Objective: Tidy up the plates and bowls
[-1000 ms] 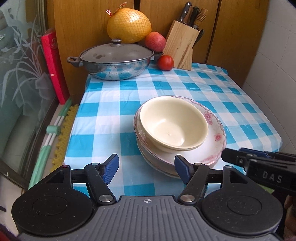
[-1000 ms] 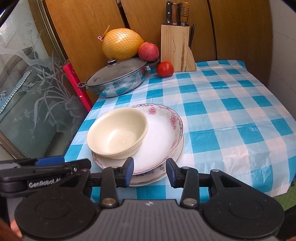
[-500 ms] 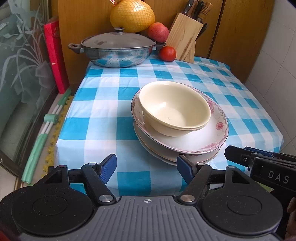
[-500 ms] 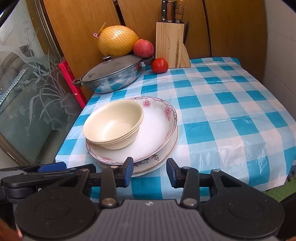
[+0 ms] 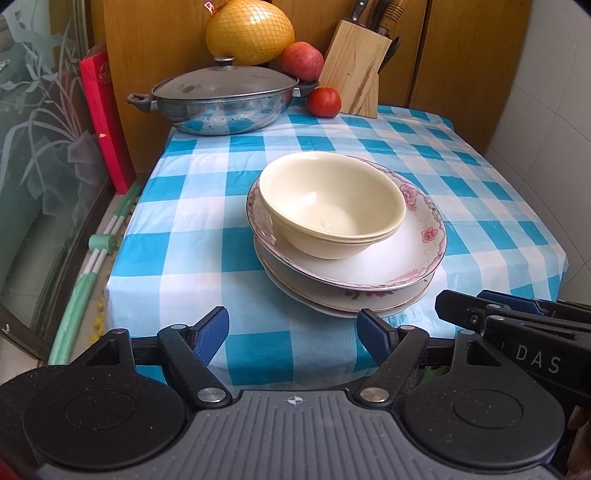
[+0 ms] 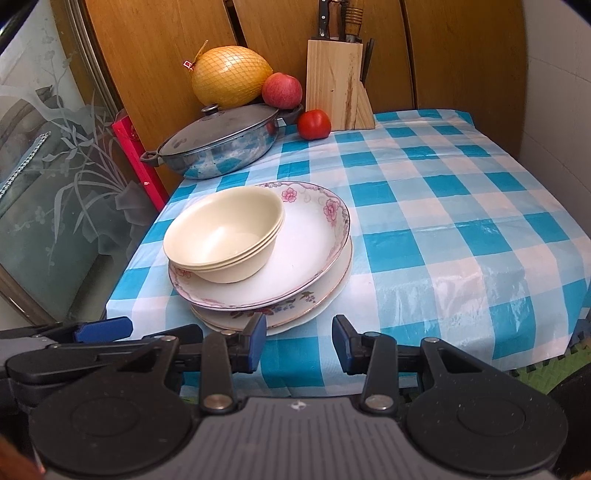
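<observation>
A stack of cream bowls [image 5: 328, 210] [image 6: 225, 236] sits on the left part of a stack of floral plates [image 5: 413, 258] [image 6: 314, 251] on the blue checked tablecloth [image 5: 192, 229] [image 6: 443, 229]. My left gripper [image 5: 293, 330] is open and empty, held in front of the table's near edge, short of the plates. My right gripper [image 6: 299, 339] is open and empty, also off the near edge, just in front of the plate stack. Each gripper shows at the edge of the other's view.
At the back stand a lidded steel pan [image 5: 221, 99] [image 6: 218, 144], a netted pomelo [image 5: 251, 31], an apple [image 5: 303, 64], a tomato [image 5: 323, 102] and a wooden knife block [image 5: 354, 70]. A red board [image 5: 105, 122] and glass door stand left; tiled wall right.
Both grippers have drawn back from the plates toward the near table edge and risen a little. The bowls and plates have not moved. Both stay open.
</observation>
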Demonstrator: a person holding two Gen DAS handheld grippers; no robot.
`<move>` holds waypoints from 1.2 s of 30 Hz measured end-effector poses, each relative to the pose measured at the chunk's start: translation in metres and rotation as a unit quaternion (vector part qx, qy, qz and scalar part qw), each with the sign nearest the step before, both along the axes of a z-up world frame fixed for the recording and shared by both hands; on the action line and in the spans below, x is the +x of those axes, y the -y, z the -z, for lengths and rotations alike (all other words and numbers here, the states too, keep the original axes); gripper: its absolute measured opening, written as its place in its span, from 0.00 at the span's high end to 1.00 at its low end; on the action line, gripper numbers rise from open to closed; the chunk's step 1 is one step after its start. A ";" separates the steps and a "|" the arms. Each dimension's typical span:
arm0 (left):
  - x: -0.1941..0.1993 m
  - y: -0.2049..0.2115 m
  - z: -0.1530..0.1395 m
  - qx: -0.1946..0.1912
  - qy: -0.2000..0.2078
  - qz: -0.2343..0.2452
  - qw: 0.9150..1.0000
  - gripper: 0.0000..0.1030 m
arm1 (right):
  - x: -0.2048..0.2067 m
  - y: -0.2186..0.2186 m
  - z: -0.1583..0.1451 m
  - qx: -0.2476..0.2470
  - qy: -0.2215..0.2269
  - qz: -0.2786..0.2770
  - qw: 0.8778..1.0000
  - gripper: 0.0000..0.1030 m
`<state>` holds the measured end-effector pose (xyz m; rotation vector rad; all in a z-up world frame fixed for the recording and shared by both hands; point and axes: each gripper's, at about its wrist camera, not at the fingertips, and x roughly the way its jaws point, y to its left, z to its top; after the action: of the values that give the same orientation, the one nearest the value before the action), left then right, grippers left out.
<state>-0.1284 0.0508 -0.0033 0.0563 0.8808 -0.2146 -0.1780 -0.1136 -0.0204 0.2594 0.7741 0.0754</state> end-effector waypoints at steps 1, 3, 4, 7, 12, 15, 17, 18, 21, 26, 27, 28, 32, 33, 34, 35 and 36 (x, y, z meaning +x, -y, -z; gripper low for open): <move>0.000 0.000 0.000 0.000 -0.001 0.000 1.000 0.21 | 0.000 0.000 0.000 0.002 -0.001 0.000 1.000 0.64; 0.001 0.000 0.001 0.001 -0.004 -0.001 1.000 0.21 | 0.000 0.000 0.002 0.004 -0.004 0.000 1.000 0.64; 0.001 0.000 0.001 0.003 -0.005 -0.002 1.000 0.21 | 0.000 0.000 0.002 0.005 -0.005 0.001 1.000 0.64; 0.001 0.001 0.001 0.011 -0.004 -0.003 1.000 0.21 | 0.000 0.000 0.005 0.007 -0.010 0.000 1.000 0.64; 0.001 0.002 0.001 0.009 -0.003 -0.003 1.000 0.21 | -0.001 0.001 0.007 0.015 -0.013 0.000 1.000 0.64; 0.001 0.002 0.001 0.013 -0.003 -0.002 1.000 0.21 | -0.001 0.002 0.007 0.016 -0.014 0.000 1.000 0.64; 0.001 0.003 0.002 0.015 -0.004 -0.003 1.000 0.21 | 0.000 0.001 0.008 0.015 -0.015 0.000 1.000 0.64; 0.001 0.003 0.002 0.015 -0.005 -0.002 1.000 0.21 | 0.000 0.001 0.008 0.015 -0.016 0.000 1.000 0.64; 0.001 0.002 0.002 0.016 -0.007 -0.001 1.000 0.21 | -0.001 0.001 0.008 0.013 -0.016 0.001 1.000 0.64; -0.001 0.004 0.004 0.020 -0.010 0.001 1.000 0.21 | -0.003 0.001 0.010 0.012 -0.020 0.002 1.000 0.64; -0.001 0.004 0.004 0.021 -0.011 0.002 1.000 0.21 | -0.004 0.001 0.011 0.011 -0.021 0.002 1.000 0.64; -0.001 0.004 0.005 0.022 -0.012 0.002 1.000 0.21 | -0.005 0.002 0.011 0.012 -0.022 0.003 1.000 0.64; -0.002 0.006 0.005 0.025 -0.010 0.004 1.000 0.21 | -0.006 0.002 0.011 0.012 -0.022 0.003 1.000 0.64; -0.003 0.006 0.005 0.026 -0.010 0.004 1.000 0.21 | -0.006 0.002 0.011 0.012 -0.023 0.003 1.000 0.64; -0.003 0.006 0.005 0.026 -0.011 0.004 1.000 0.21 | -0.006 0.002 0.011 0.012 -0.023 0.003 1.000 0.64; -0.003 0.006 0.005 0.026 -0.011 0.004 1.000 0.21 | -0.007 0.003 0.012 0.013 -0.023 0.003 1.000 0.64; -0.003 0.006 0.005 0.026 -0.011 0.004 1.000 0.21 | -0.007 0.003 0.012 0.013 -0.023 0.003 1.000 0.64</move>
<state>-0.1316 0.0446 -0.0083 0.1067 0.9077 -0.1990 -0.1848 -0.1165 -0.0323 0.2889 0.8183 0.0741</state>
